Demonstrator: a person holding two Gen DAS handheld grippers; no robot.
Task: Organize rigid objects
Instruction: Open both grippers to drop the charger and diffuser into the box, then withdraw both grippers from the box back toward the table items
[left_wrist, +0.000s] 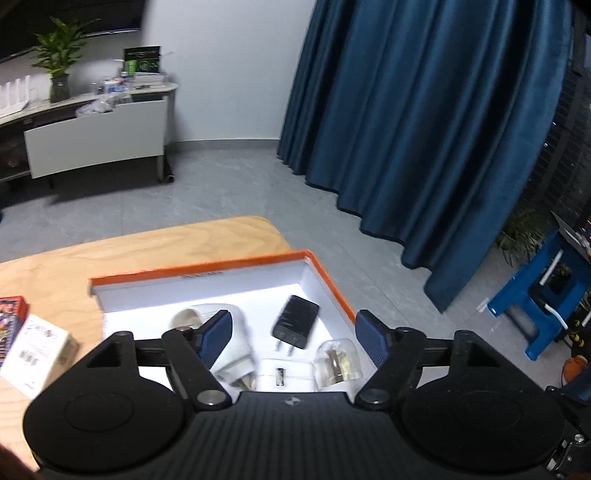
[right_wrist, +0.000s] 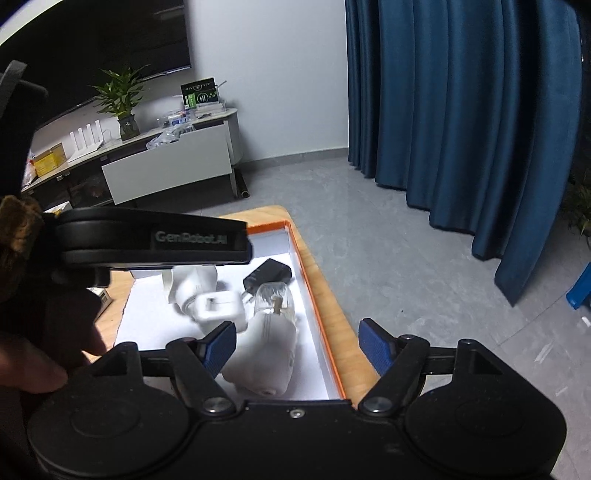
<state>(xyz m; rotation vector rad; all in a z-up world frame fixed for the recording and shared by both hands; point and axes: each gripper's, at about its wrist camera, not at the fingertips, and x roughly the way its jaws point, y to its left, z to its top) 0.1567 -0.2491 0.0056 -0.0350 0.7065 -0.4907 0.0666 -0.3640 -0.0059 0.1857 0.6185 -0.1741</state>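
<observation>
Both the left gripper (left_wrist: 293, 338) and right gripper (right_wrist: 297, 341) hang wide open and empty above the orange-rimmed box (left_wrist: 328, 280) at the desk's far right corner, chargers already inside. Probably between placements (small cartons (left_wrist: 38, 350) wait beside its left wall); next, reach for one.

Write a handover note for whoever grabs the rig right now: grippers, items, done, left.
Left hand-held gripper: open, holding nothing, hovering over the orange-rimmed box.
Right hand-held gripper: open, holding nothing, over the box's near end.
In the box: black charger, small white adapter, clear-capped plug and two larger white plug-like pieces, loosely piled, some touching.
Outside the box, on the wooden table: a white carton and a red printed box at the left edge.
Done: five items boxed.
Left: probably the two cartons; whether they belong in the box is unclear.
</observation>
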